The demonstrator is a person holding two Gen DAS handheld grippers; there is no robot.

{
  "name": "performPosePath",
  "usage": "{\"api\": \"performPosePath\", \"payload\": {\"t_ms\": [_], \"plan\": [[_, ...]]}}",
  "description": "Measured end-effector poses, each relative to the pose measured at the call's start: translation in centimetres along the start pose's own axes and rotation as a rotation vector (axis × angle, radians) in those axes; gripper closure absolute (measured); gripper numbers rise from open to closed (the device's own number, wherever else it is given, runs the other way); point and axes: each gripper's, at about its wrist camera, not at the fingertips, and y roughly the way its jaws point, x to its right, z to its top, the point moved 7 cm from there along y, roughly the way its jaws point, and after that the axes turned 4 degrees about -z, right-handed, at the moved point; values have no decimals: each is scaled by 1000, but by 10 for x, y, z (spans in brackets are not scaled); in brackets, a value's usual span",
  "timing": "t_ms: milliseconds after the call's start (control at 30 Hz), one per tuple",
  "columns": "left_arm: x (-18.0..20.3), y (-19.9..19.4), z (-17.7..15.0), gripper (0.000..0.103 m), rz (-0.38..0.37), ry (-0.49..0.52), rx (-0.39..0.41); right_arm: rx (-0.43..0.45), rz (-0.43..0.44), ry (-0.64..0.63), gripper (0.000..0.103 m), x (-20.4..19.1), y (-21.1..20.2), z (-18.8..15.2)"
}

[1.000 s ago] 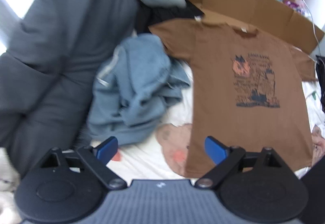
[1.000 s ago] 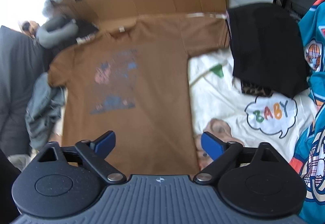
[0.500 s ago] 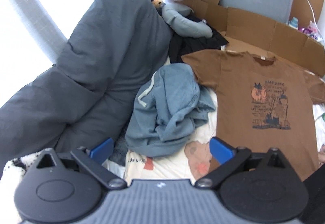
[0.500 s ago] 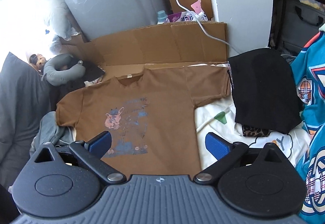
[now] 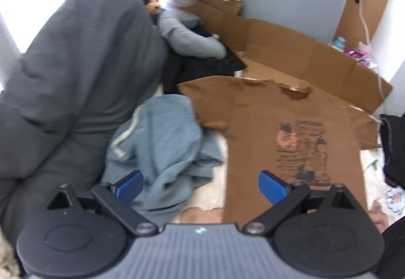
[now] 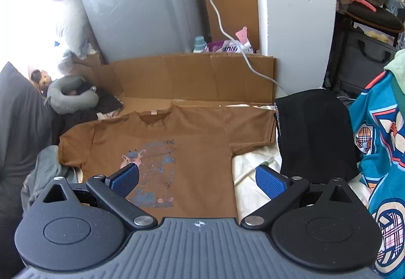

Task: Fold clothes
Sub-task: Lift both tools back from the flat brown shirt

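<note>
Both lifted grippers, left (image 5: 200, 187) and right (image 6: 197, 179), hover spread-fingered above brown T-shirt (image 6: 192, 137).

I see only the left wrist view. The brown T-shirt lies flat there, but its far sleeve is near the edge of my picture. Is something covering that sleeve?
Observer: In the right wrist view the sleeve of the brown T-shirt lies flat, and a black garment sits right beside its cuff. I cannot tell if they overlap.
Operator: Is the right gripper holding anything?
Observer: No. The right gripper is open and empty above the shirt's lower part.
Operator: What lies further right?
Observer: A teal printed garment, beyond the black one.
</note>
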Motion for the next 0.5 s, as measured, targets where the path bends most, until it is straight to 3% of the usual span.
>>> {"api": "performPosePath", "payload": {"t_ms": [133, 267, 500], "plan": [[23, 8, 18, 4, -42, 71, 33, -15, 0, 65, 1, 11, -21, 20], [47, 11, 38, 4, -68, 102, 56, 26, -5, 118, 1, 24, -42, 54], [95, 12, 77, 4, -126, 156, 77, 61, -84, 145, 2, 48, -31, 82]]}}
